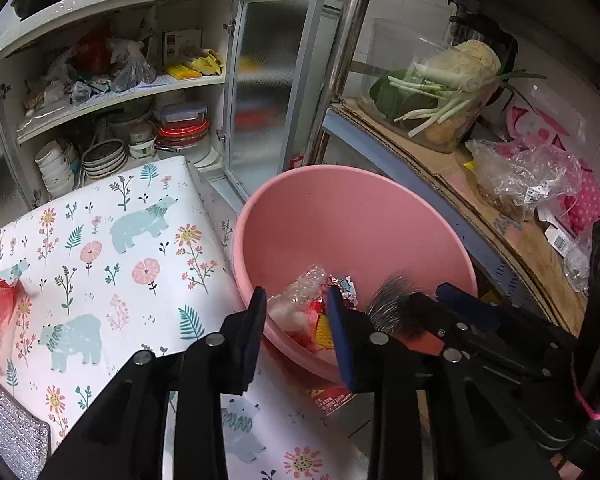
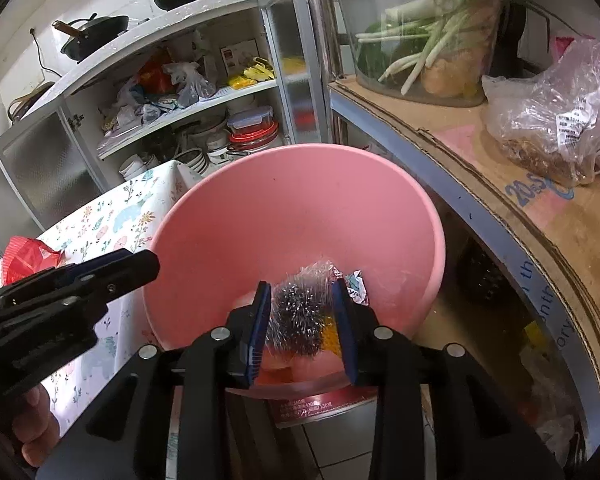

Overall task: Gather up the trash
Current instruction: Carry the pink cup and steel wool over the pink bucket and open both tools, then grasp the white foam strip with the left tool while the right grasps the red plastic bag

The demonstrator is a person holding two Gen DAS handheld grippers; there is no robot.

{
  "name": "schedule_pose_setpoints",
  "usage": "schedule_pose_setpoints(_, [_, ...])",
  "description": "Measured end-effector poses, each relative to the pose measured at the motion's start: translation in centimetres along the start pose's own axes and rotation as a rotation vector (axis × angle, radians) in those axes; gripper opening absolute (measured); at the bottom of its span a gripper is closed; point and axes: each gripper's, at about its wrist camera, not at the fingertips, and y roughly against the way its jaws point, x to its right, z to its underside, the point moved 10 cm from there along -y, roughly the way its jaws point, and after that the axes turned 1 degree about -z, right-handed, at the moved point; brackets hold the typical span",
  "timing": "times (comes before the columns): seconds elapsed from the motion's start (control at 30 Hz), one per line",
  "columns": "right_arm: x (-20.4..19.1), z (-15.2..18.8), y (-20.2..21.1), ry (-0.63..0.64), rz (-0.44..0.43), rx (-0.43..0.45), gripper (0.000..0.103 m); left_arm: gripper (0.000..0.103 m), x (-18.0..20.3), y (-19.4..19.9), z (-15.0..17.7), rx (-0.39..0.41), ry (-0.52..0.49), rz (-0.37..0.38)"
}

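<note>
Trash wad held over the pink basin

The crinkled, speckled plastic wrapper (image 2: 300,316) stands roughly upright between the right gripper (image 2: 302,320) jaws, clenched on it, above the near side of the pink basin (image 2: 284,216), which holds foil and red-yellow wrappers (image 1: 314,312). The left gripper (image 1: 298,336) jaws are parted, empty, at the basin's near rim beside the floral counter (image 1: 112,248)

"20" (blue) on cardboard (image 2: 532,216)
</note>
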Motion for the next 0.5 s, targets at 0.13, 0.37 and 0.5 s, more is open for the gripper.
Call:
schedule_pose_setpoints(0.13, [0.1, -0.1, 0.5, 0.001, 0.005, 0.008, 0.033, 0.036, 0.2, 0.6, -0.3, 0.007, -0.002, 0.005])
schedule_pose_setpoints(0.37, [-0.5, -0.2, 2.6, 0.005, -0.011, 0.032, 0.033, 0.042, 0.6, 2.9, -0.5, 0.034, 0.005, 0.012])
schedule_pose_setpoints(0.5, [-1.4, -0.1, 4.3, 0.011, -0.032, 0.045, 0.033, 0.045, 0.7, 4.6, -0.3, 0.052, 0.004, 0.014])
